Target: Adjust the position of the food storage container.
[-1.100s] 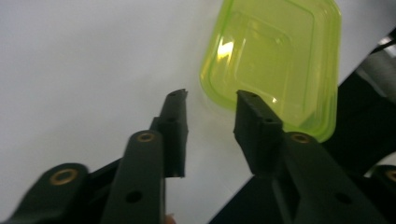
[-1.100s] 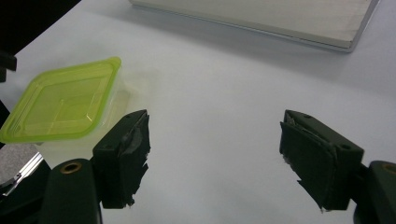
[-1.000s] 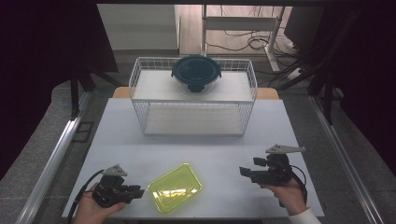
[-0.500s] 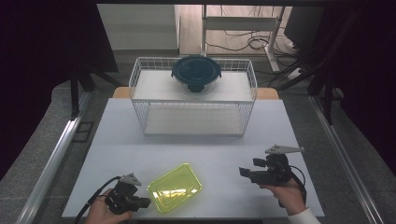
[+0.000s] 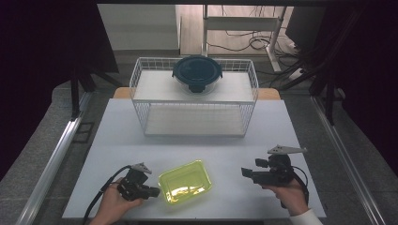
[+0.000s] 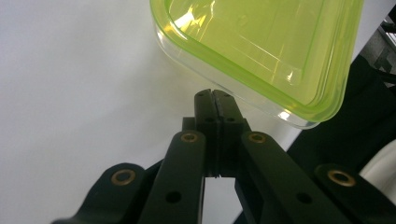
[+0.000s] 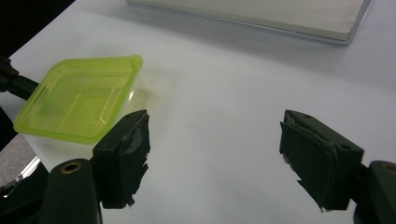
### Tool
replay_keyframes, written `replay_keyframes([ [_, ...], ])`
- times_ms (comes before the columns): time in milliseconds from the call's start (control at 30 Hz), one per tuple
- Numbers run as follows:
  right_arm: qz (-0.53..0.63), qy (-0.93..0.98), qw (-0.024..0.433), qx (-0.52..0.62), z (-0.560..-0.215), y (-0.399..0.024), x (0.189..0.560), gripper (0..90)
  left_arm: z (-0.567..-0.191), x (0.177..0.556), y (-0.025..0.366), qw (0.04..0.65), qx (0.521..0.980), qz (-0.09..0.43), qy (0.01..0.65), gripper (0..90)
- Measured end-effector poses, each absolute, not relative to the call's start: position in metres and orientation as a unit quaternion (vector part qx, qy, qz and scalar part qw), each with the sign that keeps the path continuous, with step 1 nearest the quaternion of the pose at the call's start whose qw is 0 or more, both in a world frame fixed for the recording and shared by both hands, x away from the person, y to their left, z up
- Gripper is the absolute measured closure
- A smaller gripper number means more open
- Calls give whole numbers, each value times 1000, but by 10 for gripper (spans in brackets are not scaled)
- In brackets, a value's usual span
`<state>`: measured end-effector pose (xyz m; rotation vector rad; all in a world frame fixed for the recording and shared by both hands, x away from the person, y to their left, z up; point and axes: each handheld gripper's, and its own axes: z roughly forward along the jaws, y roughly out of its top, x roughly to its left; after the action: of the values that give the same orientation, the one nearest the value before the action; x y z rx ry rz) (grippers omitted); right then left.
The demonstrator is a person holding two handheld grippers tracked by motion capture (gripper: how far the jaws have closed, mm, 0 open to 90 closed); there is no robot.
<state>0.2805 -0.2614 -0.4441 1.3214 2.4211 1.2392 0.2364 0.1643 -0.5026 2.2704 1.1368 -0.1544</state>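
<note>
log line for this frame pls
left gripper: shut, empty, tips at yellow-green container edge | right gripper: open, empty, apart | container: on table

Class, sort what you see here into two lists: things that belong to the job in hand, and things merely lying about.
In the job: yellow-green lidded container; left gripper, shut beside it; right gripper, open.
Lying about: white wire rack; dark-lidded round bowl on it.
</note>
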Motion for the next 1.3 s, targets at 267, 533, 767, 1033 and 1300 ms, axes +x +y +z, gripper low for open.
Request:
replay_keyframes([
  [267,409,797,60,441,-444,-263,281,246,-499,256,145,297,857,-59,417,900],
  [533,407,795,61,444,-444,-265,281,247,-500,275,127,295,862,-59,408,900],
  [767,406,795,60,447,-445,-265,281,247,-502,285,117,296,862,-63,407,900],
  [1033,403,795,60,448,-446,-265,281,248,-507,296,117,296,857,-62,417,900],
  [1300,401,796,60,449,-448,-266,282,248,-508,296,118,298,856,-58,418,900],
])
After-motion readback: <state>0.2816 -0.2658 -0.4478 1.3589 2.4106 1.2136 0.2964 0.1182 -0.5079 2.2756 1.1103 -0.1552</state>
